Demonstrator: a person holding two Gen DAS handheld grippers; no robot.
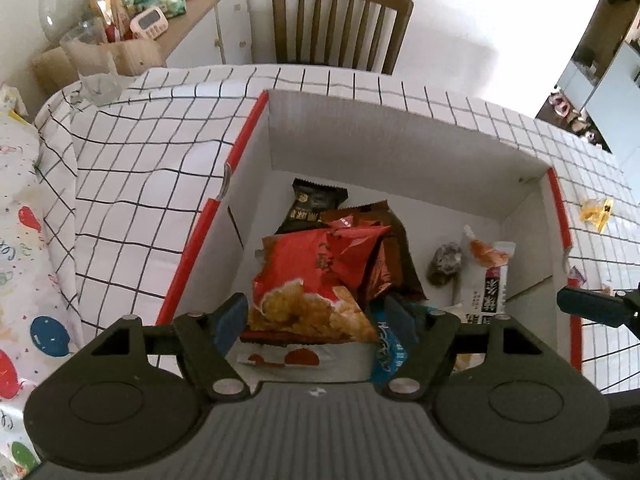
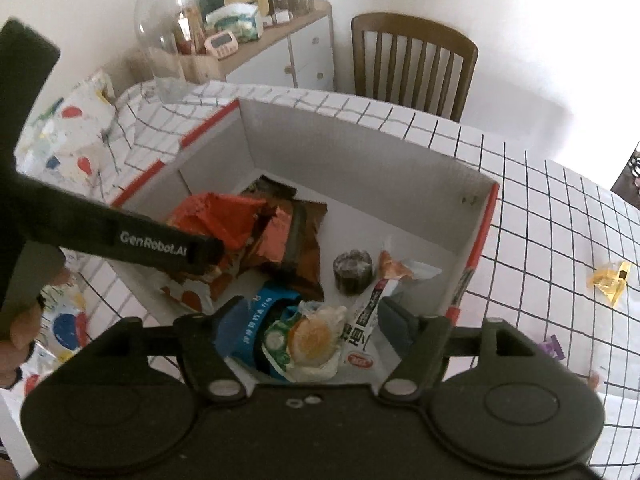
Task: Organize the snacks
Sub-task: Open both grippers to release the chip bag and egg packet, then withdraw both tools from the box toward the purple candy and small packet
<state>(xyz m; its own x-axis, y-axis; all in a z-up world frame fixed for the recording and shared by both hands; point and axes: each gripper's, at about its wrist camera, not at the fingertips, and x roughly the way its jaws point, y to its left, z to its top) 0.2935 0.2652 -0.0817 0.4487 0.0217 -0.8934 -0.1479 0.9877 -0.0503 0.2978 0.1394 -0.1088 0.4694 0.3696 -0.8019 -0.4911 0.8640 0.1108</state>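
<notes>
A white cardboard box with red edges [image 1: 400, 148] [image 2: 360, 160] sits on the checked tablecloth and holds several snacks. My left gripper [image 1: 316, 316] is open above the box, its fingers either side of a red chip bag [image 1: 308, 280] that lies on the pile. My right gripper [image 2: 310, 322] is open above the box's near end, over a clear-wrapped bun pack [image 2: 316, 340] and a blue packet [image 2: 256, 320]. In the box also lie a dark round cake [image 2: 353, 270] and a white stick pack [image 2: 372, 312]. A yellow candy wrapper [image 2: 610, 280] [image 1: 596, 212] lies on the cloth right of the box.
A wooden chair [image 1: 340, 20] stands behind the table. A glass jar [image 2: 168, 52] stands at the table's far left corner by a sideboard with clutter [image 1: 160, 4]. A balloon-print bag [image 1: 24, 240] lies left of the box. A purple wrapper [image 2: 552, 348] lies at right.
</notes>
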